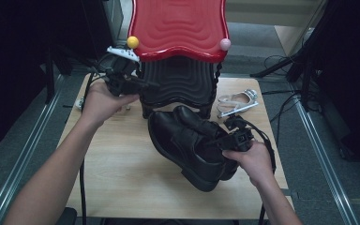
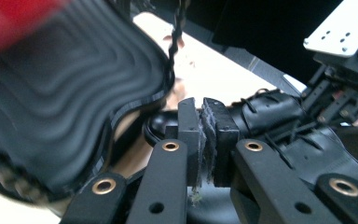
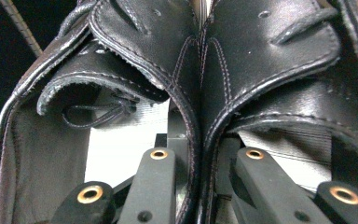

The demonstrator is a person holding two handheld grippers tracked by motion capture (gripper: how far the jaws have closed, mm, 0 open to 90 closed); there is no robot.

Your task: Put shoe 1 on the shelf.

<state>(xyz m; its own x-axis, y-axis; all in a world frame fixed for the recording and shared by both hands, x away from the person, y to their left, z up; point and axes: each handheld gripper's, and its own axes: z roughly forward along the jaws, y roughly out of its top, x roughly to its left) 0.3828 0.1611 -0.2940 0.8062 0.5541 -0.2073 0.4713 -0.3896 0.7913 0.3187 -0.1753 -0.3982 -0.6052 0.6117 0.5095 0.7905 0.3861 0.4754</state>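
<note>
Between the right gripper's (image 1: 225, 139) jaws, in the right gripper view, the inner collar edges of two black shoes (image 3: 200, 93) are pinched together: the stitched leather rims run up side by side from the pads, so the jaws are clamped on the pair. To the left of the jaws the left-hand shoe's opening shows a pale lining and a loop of black lace (image 3: 98, 114); to the right the other shoe's opening spreads the same way. In the high view the right hand (image 1: 253, 158) holds this gripper at the heel end of the pair (image 1: 192, 145), with the toes pointing away from the jaws toward the table's (image 1: 122, 173) far left, the soles just above or on the wood; which, I cannot tell.

Farther off, the left gripper (image 1: 143, 86) is held in the left hand (image 1: 104, 101) near the table's far left edge. In the left gripper view its two pads (image 2: 204, 135) stand pressed against each other with nothing between them, only frayed grey fibres at the seam; the jaws are closed and empty. Just beyond and left of these jaws is the ribbed black lower shelf (image 2: 60, 98) of a small rack, and beyond the jaws to the right lie the black shoes, with the other gripper past them.

At the far edge of the table stands the rack, its red rippled top shelf (image 1: 180, 26) above the black one, a yellow knob (image 1: 132, 42) and a pink knob (image 1: 225, 44) at its front corners. A white sandal (image 1: 236, 102) lies right of the rack, well apart from both sets of jaws.
</note>
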